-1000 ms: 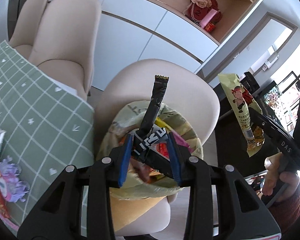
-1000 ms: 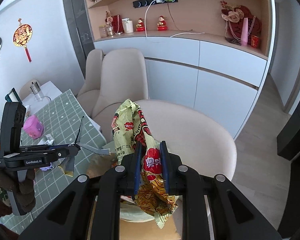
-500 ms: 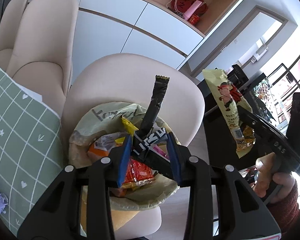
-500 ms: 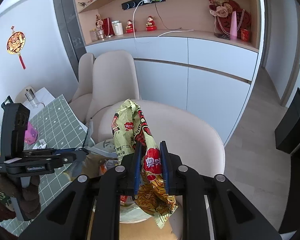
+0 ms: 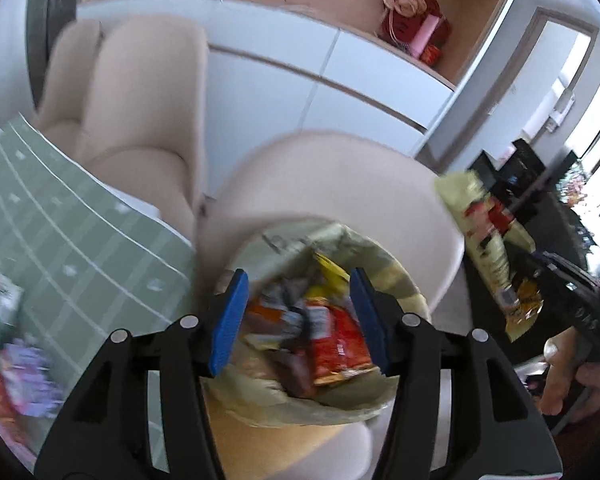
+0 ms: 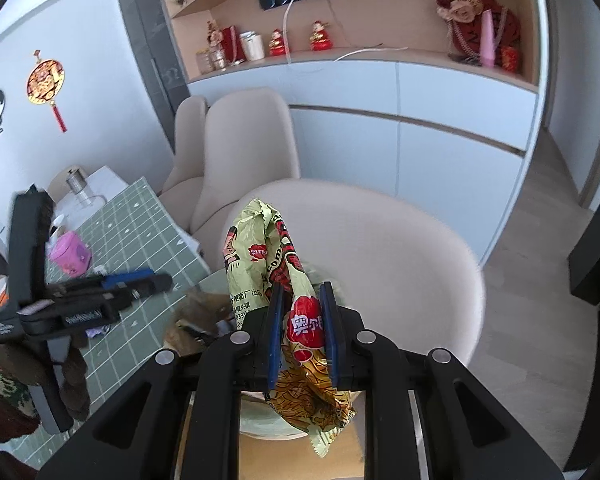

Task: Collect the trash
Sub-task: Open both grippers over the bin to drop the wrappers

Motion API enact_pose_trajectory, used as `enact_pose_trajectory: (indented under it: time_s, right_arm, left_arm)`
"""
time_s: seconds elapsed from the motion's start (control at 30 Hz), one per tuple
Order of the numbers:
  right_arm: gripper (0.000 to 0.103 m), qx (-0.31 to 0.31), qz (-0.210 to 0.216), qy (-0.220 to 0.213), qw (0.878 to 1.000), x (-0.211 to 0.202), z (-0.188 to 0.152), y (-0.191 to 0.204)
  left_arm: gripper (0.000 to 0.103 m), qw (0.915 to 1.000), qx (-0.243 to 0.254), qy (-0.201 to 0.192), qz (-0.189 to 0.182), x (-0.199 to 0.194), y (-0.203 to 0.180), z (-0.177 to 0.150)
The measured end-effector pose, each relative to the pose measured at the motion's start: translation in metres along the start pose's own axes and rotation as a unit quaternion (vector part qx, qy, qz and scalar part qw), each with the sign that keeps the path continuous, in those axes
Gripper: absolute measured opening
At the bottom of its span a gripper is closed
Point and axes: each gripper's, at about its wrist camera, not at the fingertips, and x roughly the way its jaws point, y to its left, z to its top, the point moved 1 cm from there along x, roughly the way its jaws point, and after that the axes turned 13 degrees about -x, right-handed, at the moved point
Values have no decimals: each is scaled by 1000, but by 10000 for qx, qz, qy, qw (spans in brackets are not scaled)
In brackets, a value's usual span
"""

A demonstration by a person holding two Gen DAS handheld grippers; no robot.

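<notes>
A trash bin lined with a pale yellow-green bag (image 5: 396, 276) stands on a beige chair and holds several snack wrappers (image 5: 332, 340). My left gripper (image 5: 300, 316) is open and empty right above the bin; it also shows in the right wrist view (image 6: 140, 284). My right gripper (image 6: 302, 332) is shut on a yellow-green snack packet (image 6: 268, 256) with red print, held upright above the chair seat to the right of the bin. The packet also shows in the left wrist view (image 5: 484, 236).
A beige chair (image 6: 400, 264) holds the bin, with another beige chair (image 6: 248, 148) behind it. A table with a green grid cloth (image 5: 80, 232) lies to the left, with a pink tub (image 6: 70, 256) and small items. White cabinets (image 6: 420, 128) stand behind.
My left gripper opened and the dark stick wrapper it held is gone from its jaws, now among the trash in the bin. My right gripper still holds its packet, little moved.
</notes>
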Motion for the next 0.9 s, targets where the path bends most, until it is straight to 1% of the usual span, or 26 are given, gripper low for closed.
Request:
enact_pose_trajectory:
  time_s: [0.17, 0.27, 0.37, 0.47, 0.53, 0.6, 0.8, 0.9]
  right_arm:
    - [18, -139, 256, 175, 9994, 26, -7, 24]
    - [18, -179, 423, 347, 9983, 53, -11, 38]
    - [18, -243, 527, 568, 9967, 80, -15, 49]
    - [18, -462, 492, 973, 9930, 117, -24, 61]
    - [18, -532, 449, 1190, 9905, 134, -32, 61]
    - [18, -490, 439, 1359, 9885, 146, -40, 61]
    - [18, -468, 246, 1635, 9851, 162, -50, 69]
    - [19, -417, 223, 1586, 9862, 159, -49, 76]
  left_arm:
    - [50, 9989, 235, -303, 264, -34, 8, 1]
    - [50, 9986, 238, -376, 291, -50, 16, 2]
    - [50, 9987, -19, -436, 264, -72, 36, 1]
    - [50, 9978, -190, -515, 363, -90, 56, -1]
    - [50, 9967, -354, -558, 465, -104, 76, -4]
    - [50, 9949, -652, -560, 523, -115, 102, -8]
    - [50, 9854, -1394, -617, 755, -133, 162, -27]
    - [50, 9832, -1486, -637, 841, -143, 179, -36]
